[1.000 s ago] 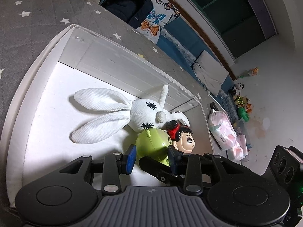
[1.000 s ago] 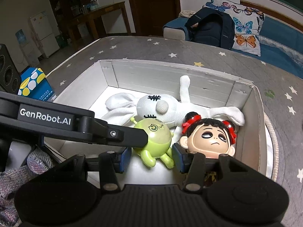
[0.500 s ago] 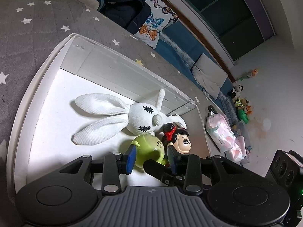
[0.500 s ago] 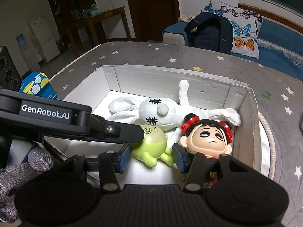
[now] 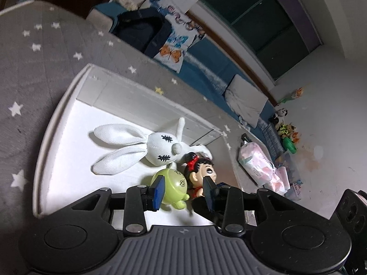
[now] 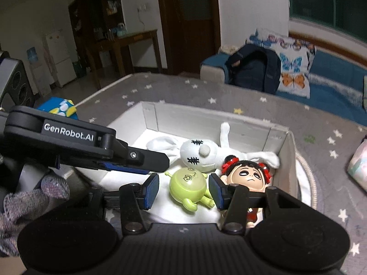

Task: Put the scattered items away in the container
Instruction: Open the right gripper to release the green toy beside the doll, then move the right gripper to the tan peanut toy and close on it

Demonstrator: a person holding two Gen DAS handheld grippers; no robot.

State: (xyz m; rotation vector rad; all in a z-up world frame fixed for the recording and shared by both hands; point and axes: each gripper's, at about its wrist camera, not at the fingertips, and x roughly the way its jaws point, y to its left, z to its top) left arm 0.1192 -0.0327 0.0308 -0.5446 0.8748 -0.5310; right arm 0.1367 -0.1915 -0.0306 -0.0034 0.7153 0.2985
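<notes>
We are finding the left gripper (image 5: 183,189) and right gripper (image 6: 183,191) with jaws apart, gripping nothing. Just beyond their fingertips, the green alien toy (image 6: 188,185), red-bowed doll (image 6: 248,174) and white plush rabbit (image 6: 199,154) are lying inside the white cardboard box (image 6: 206,119).

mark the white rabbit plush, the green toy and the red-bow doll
white rabbit plush (image 6: 195,154): right wrist view, on its face.
green toy (image 6: 188,184): right wrist view, on its round body.
red-bow doll (image 6: 248,174): right wrist view, on its face.

One white box (image 6: 213,123) holds three toys: one white rabbit (image 6: 199,154), one green figure (image 6: 188,184), one doll (image 6: 246,174). Two grippers, one backpack (image 6: 252,73).
</notes>
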